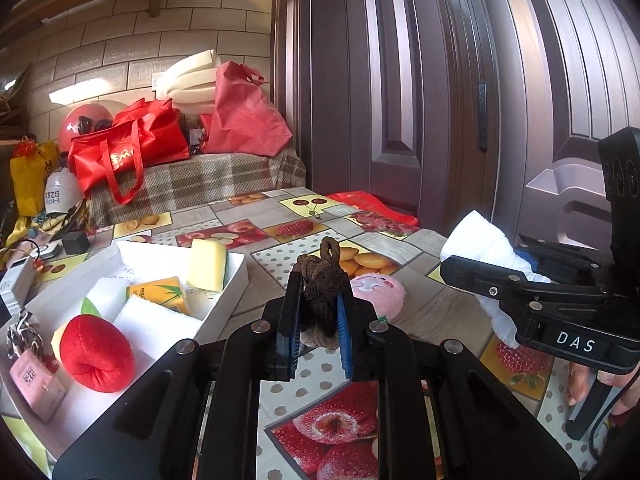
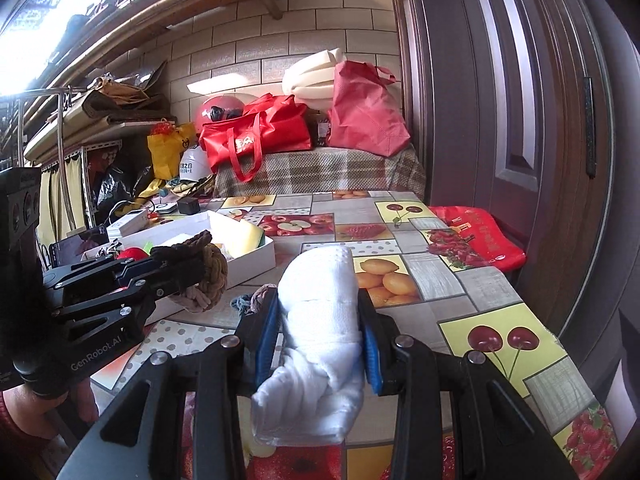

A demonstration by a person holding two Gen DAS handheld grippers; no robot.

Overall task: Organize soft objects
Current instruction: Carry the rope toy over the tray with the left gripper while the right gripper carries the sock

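White box [image 1: 236, 276]: on the table's left; holds a yellow sponge [image 1: 207, 265], a red plush fruit [image 1: 98, 354], white foam blocks [image 1: 158, 322], a yellow packet [image 1: 160, 294].
Left gripper [image 1: 318, 308]: closed on a brown knotted rope [image 1: 322, 280], lifted beside the box.
Right gripper [image 2: 320, 340]: clamped on a white rolled cloth [image 2: 316, 312].
Pink puff [image 1: 380, 290]: lies on the table, behind the left gripper.
Writing: "DAS" and "GenRobot.AI" on the grippers.
Table [image 2: 500, 312]: fruit-pattern cloth; tiled wall, dark door behind.

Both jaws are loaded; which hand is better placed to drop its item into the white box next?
Left, probably: the left gripper, shut on the brown knotted rope, sits beside the white box; the right gripper with the white towel is farther off.
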